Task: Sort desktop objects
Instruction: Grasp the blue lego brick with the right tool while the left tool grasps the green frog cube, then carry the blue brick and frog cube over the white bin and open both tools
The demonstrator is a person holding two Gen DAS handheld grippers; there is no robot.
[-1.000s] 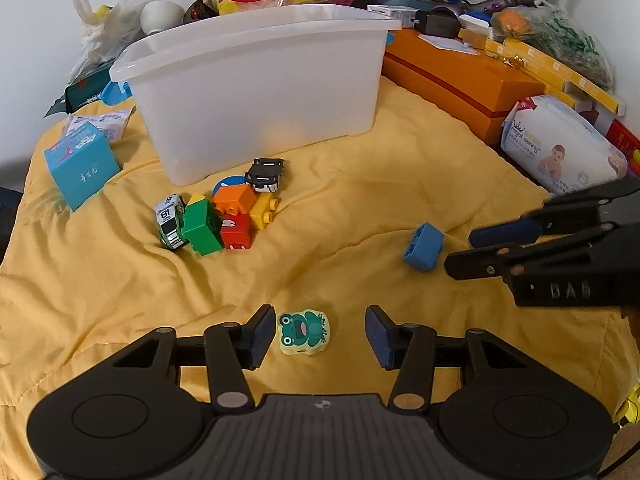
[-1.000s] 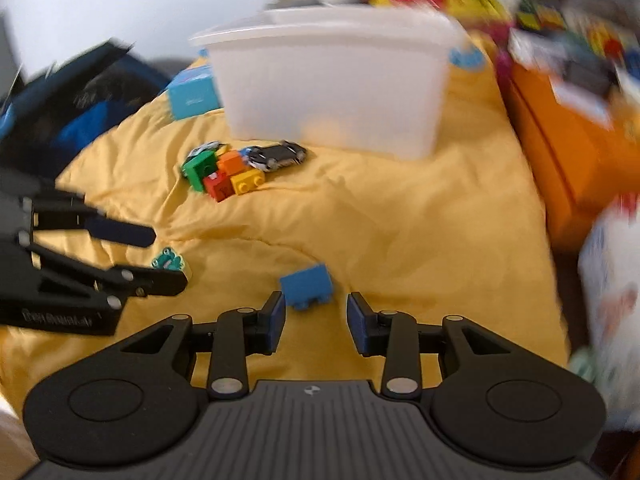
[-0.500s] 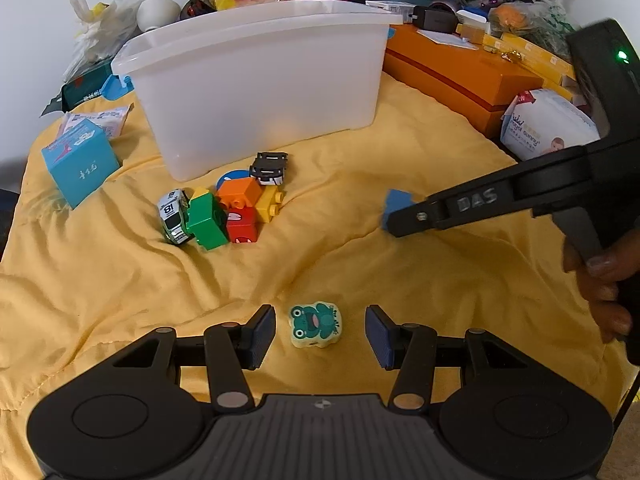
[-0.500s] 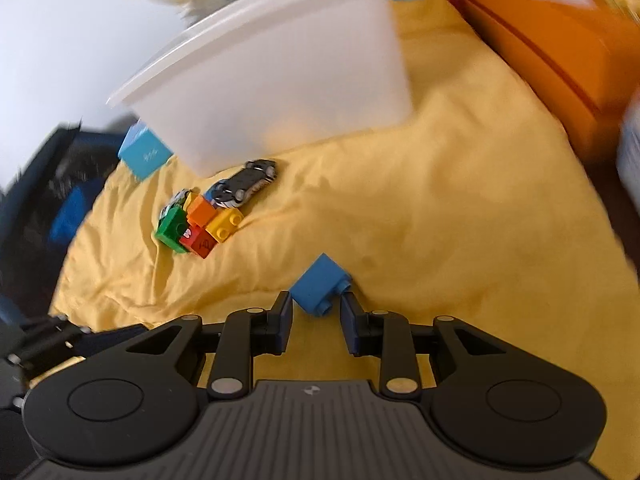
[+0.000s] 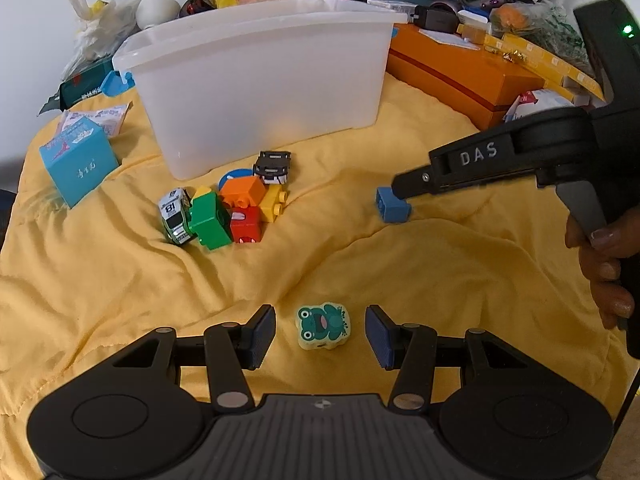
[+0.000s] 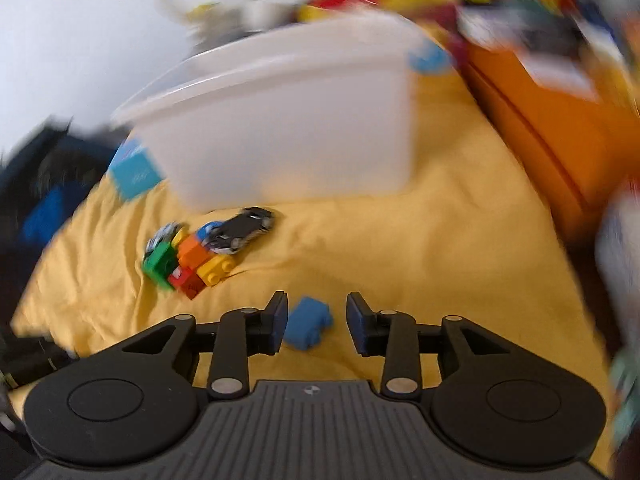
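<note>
Lying on a rumpled yellow quilt [image 5: 400,280], the blue brick [image 6: 307,323] sits between the fingers of the right gripper [image 6: 316,322]. Those fingers have just been opening a little: the left pad is at the brick's side, the right pad stands clear of it, so nothing is clamped. From the left wrist view the same brick [image 5: 392,205] shows under the tip of that gripper [image 5: 404,188], which a hand [image 5: 604,268] holds by its grip at the right edge of the quilt.

Nearer the front edge, a frog eraser [image 5: 323,327] lies flat between the left gripper's [image 5: 320,334] fingers, which stand wide apart with a gap on both sides of it.

Toward the middle of the quilt is a tight cluster: a green brick [image 5: 209,220], a red brick [image 5: 246,229], an orange brick [image 5: 242,193] and a yellow brick [image 5: 274,204], with a white toy car [image 5: 175,214] touching the green one and a black toy car [image 5: 272,166] just behind the orange one. A white plastic bin [image 5: 260,80] stands behind them near the back edge. A light blue box [image 5: 78,160] sits tilted toward the left edge, and an orange box [image 5: 460,72] lies along the back right. Bags, packets and cables are heaped against the pale wall [image 5: 40,12] behind. The right wrist view is blurred, most of all at its rim.
</note>
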